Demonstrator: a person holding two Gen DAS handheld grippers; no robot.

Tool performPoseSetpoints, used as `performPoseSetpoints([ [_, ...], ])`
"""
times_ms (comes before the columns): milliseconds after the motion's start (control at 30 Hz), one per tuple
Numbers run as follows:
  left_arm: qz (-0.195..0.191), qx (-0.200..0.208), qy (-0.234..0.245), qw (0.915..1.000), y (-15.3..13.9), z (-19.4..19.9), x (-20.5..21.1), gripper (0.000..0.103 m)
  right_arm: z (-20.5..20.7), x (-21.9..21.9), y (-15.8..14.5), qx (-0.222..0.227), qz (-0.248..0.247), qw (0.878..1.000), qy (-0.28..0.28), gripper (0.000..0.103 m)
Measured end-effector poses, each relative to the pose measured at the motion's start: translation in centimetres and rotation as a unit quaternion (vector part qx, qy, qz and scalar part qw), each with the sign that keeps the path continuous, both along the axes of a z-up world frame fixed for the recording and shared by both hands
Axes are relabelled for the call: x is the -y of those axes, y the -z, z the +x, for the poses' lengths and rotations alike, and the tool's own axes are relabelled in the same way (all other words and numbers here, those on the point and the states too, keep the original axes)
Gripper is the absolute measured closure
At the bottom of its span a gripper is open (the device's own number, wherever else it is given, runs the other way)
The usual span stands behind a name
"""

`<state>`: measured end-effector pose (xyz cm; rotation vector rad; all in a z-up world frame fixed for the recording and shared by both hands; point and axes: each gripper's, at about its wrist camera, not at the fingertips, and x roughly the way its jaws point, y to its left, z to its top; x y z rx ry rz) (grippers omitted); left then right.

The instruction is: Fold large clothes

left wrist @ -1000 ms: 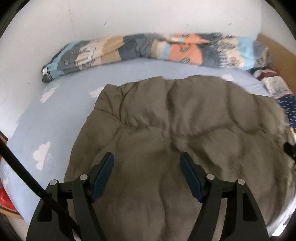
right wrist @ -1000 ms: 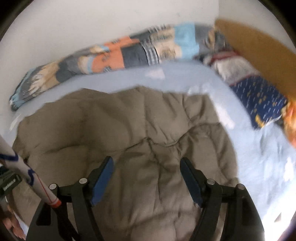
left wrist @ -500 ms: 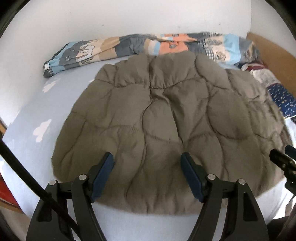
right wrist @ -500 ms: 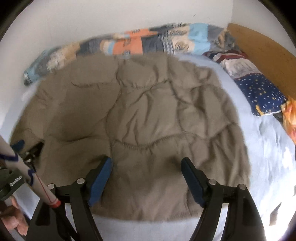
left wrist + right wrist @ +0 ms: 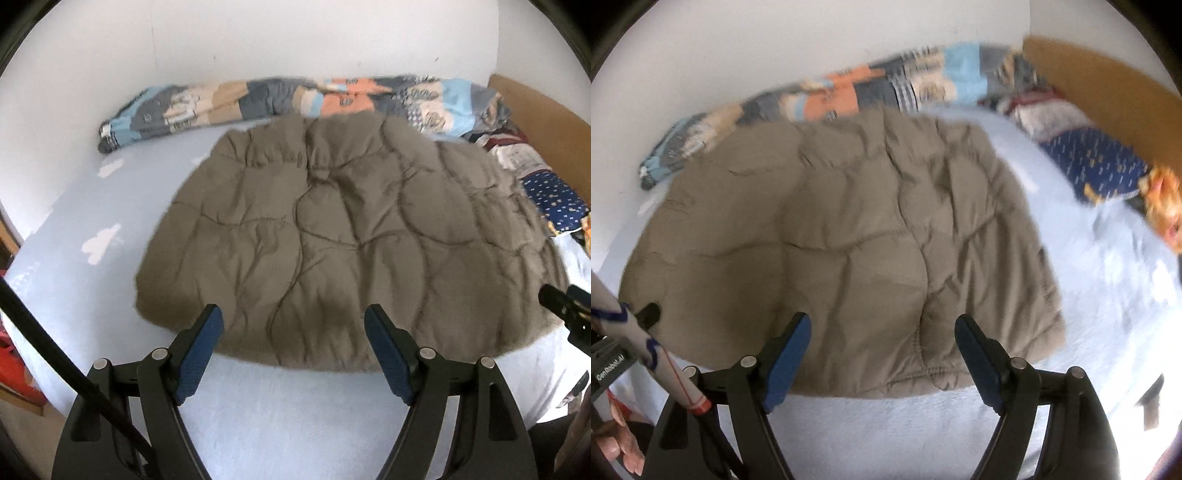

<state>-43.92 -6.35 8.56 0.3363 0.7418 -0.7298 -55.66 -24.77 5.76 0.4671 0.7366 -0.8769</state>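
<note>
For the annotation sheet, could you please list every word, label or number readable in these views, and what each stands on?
"GenRobot.AI": white print on the black device at the right wrist view's left edge.
Patchwork blanket: its printed motifs are too small and blurred to read.
Nothing readable on the brown quilted jacket.

A bedroom in a home: a bed with a light blue cloud sheet, a bright blanket by the white wall, and pillows

Soft daylight, brightest at the lower right, where glare washes out the sheet. Fisheye bending and dark corners. The right wrist view is motion-blurred; the left sharper.
</note>
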Motion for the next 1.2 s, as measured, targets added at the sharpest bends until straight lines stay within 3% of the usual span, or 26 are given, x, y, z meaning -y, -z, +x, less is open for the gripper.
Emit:
performPoseSetpoints([
  [200, -0.009, 0.024, 0.038, 0.9990, -1.9, -4.0, -1.8, 0.025, -2.0, -3.3, -1.9, 0.026, -0.024, 0.999, -0.013, 0.019],
  [333, -0.009, 0.039, 0.034, 0.9986, -1.5, -4.0, -2.2, 0.025, -3.4, -4.5, -2.3, 0.033, -0.019, 0.999, -0.006, 0.018],
  [567, -0.013, 0.013, -0.018, 0.9997, -0.8, 0.7, -2.3, 0.025, -5.2, 0.4, -1.5, 0.046, 0.021, 0.998, 0.048, 0.018],
  [633, -0.009, 0.008, -0.028, 0.9995, -0.2, 1.8, -1.9, 0.025, -6.1, 2.0, -0.4, 0.075, 0.051, 0.994, 0.064, 0.018],
  [767, 0.012, -0.027, -0.041, 0.9987, 2.2, 3.7, -0.6, 0.025, -5.8, 4.4, 2.5, 0.084, 0.119, 0.986, 0.078, 0.018],
  [833, 0.018, -0.048, -0.047, 0.9975, 3.4, 4.4, -0.1, 0.025, -5.0, 4.6, 3.1, 0.064, 0.114, 0.989, 0.075, 0.016],
  [1033, 0.021, -0.029, -0.049, 0.9982, 3.6, 4.1, 0.3, 0.022, -2.9, 4.2, 3.9, 0.006, 0.089, 0.994, 0.065, 0.011],
  [1200, 0.002, -0.015, -0.039, 0.9991, 2.5, 2.6, -0.6, 0.022, -2.8, 1.7, 2.2, 0.009, 0.040, 0.997, 0.062, 0.011],
])
